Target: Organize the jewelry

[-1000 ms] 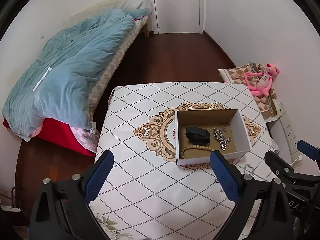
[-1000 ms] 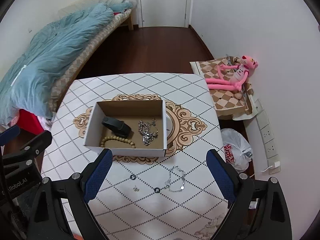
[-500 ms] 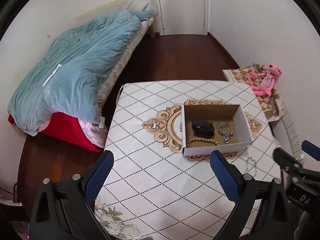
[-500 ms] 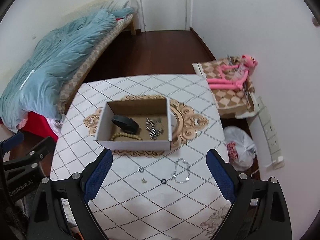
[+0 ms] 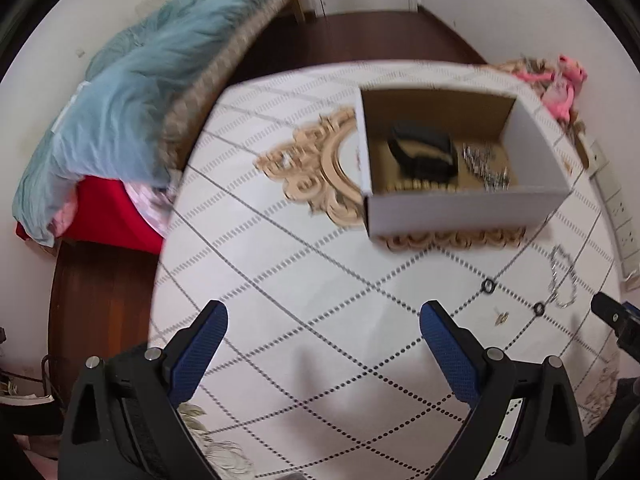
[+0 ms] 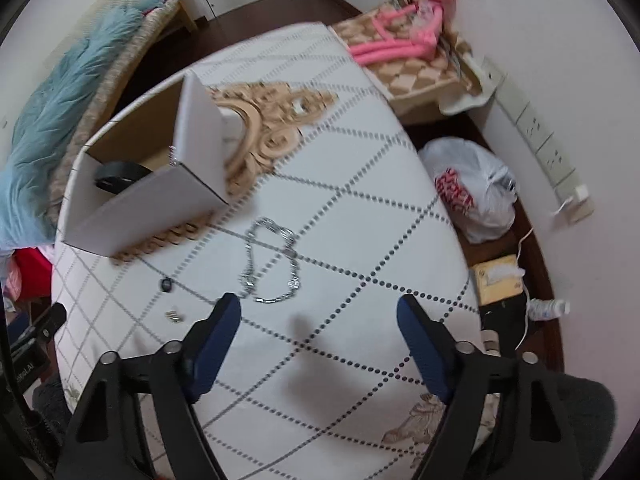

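On the patterned table [image 6: 360, 240], cardboard box [image 5: 460, 208], bed [image 5: 120, 100] beside

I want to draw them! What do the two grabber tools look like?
Both match. The left gripper and right gripper each have a black plastic frame with triangular cut-outs, round silver bolt heads, and two fingers faced with dark blue bumpy pads. No cables or sleeves show.

Right gripper [image 6: 319, 322]: jaws spread wide, empty, above the table [image 6: 360, 240]. Silver chain [image 6: 272, 264] lies just ahead of the left fingertip. Cardboard box [image 6: 160, 196] sits farther ahead-left, black band [image 6: 120, 172] inside.
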Demonstrator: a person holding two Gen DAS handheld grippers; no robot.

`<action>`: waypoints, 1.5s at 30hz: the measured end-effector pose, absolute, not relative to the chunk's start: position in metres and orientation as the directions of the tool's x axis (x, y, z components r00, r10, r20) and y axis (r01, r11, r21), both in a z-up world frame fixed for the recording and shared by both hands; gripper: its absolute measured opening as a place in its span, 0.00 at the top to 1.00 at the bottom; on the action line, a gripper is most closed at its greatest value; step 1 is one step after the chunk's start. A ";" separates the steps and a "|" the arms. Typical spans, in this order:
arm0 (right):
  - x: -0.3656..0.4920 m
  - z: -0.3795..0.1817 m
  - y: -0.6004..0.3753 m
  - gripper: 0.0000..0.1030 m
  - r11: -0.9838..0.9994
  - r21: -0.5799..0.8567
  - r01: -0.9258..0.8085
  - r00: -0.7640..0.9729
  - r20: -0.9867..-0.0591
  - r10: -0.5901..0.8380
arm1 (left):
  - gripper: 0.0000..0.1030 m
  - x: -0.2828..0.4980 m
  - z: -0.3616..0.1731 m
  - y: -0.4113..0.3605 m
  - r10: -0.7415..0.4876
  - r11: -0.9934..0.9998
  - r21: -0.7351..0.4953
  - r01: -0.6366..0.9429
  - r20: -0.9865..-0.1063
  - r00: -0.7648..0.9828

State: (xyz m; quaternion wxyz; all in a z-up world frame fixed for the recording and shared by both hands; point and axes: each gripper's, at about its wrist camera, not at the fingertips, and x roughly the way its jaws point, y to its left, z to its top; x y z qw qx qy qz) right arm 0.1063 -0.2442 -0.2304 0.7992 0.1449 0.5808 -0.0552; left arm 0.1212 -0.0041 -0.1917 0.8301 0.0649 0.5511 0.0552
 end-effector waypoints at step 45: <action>0.095 -0.254 -0.260 0.97 0.962 0.088 0.258 0.368 -0.930 -0.014 | 0.93 0.114 -0.243 -0.097 -0.113 0.976 -0.038 0.215 -0.930 0.350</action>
